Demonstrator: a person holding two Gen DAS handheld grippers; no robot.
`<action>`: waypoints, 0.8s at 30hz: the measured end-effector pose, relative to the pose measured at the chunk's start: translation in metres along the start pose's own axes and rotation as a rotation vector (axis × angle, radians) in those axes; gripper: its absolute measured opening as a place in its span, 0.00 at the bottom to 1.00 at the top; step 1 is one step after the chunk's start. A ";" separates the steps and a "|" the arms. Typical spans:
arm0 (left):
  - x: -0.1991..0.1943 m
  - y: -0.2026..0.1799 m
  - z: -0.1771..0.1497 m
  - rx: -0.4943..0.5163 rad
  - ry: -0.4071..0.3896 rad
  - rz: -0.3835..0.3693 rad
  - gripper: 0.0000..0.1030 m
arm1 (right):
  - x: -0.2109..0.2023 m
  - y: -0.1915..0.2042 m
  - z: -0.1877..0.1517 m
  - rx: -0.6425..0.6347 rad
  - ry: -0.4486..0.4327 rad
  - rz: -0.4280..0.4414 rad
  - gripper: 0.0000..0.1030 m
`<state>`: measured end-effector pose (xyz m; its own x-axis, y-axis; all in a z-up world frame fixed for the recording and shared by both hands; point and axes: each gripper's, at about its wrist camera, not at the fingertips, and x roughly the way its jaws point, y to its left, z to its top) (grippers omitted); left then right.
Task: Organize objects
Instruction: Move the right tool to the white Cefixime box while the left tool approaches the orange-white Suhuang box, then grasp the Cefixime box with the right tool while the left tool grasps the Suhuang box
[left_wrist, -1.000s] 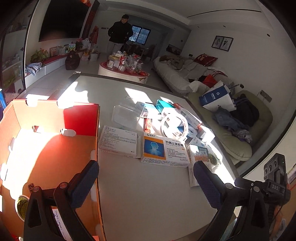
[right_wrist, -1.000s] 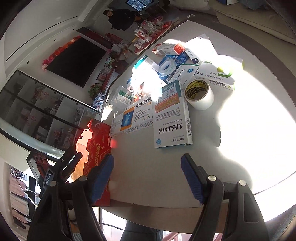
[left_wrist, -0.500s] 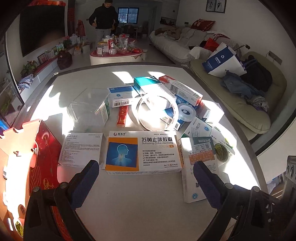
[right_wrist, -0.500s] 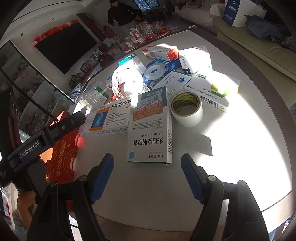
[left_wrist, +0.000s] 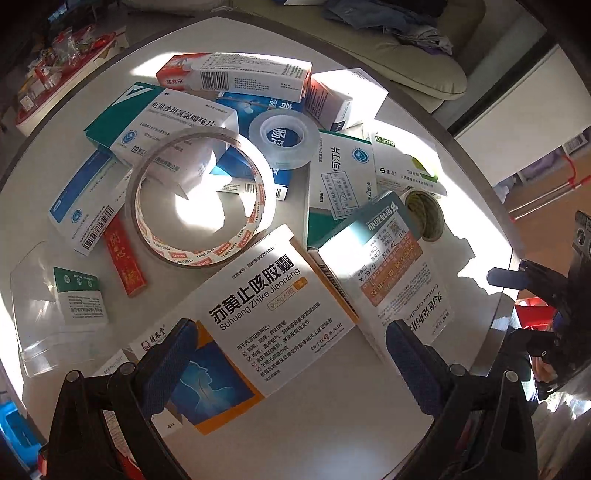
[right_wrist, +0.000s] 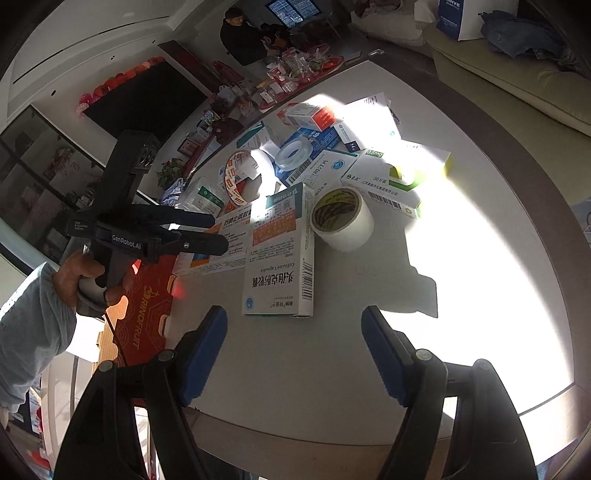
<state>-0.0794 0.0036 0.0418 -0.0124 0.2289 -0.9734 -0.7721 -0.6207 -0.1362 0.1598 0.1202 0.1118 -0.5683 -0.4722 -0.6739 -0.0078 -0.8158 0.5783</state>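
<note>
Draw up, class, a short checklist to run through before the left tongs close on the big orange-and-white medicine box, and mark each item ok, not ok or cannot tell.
1. Left tongs open, nothing held: ok.
2. Orange-and-white box sits between the left fingers: ok in the left wrist view; how high above it they are, cannot tell.
3. Box free to lift: not ok; its far corner seems to touch the printed tape roll, and the cefixime box abuts its side.
4. Right tongs open and clear of the pile: ok.
5. Red carton at the table edge ready to receive: cannot tell, its inside is hidden.
</note>
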 end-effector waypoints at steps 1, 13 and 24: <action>0.001 0.001 0.003 0.023 0.004 0.011 1.00 | -0.002 -0.003 0.000 0.007 0.000 0.002 0.72; 0.030 -0.003 0.011 0.189 0.243 0.007 1.00 | 0.000 -0.017 0.003 0.036 0.014 0.017 0.73; 0.048 -0.071 -0.038 0.296 0.308 0.110 1.00 | 0.056 0.042 0.017 -0.196 0.085 -0.122 0.72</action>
<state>-0.0013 0.0303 -0.0026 0.0509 -0.0882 -0.9948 -0.9262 -0.3769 -0.0140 0.1131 0.0654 0.1059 -0.5017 -0.3861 -0.7741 0.0924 -0.9137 0.3958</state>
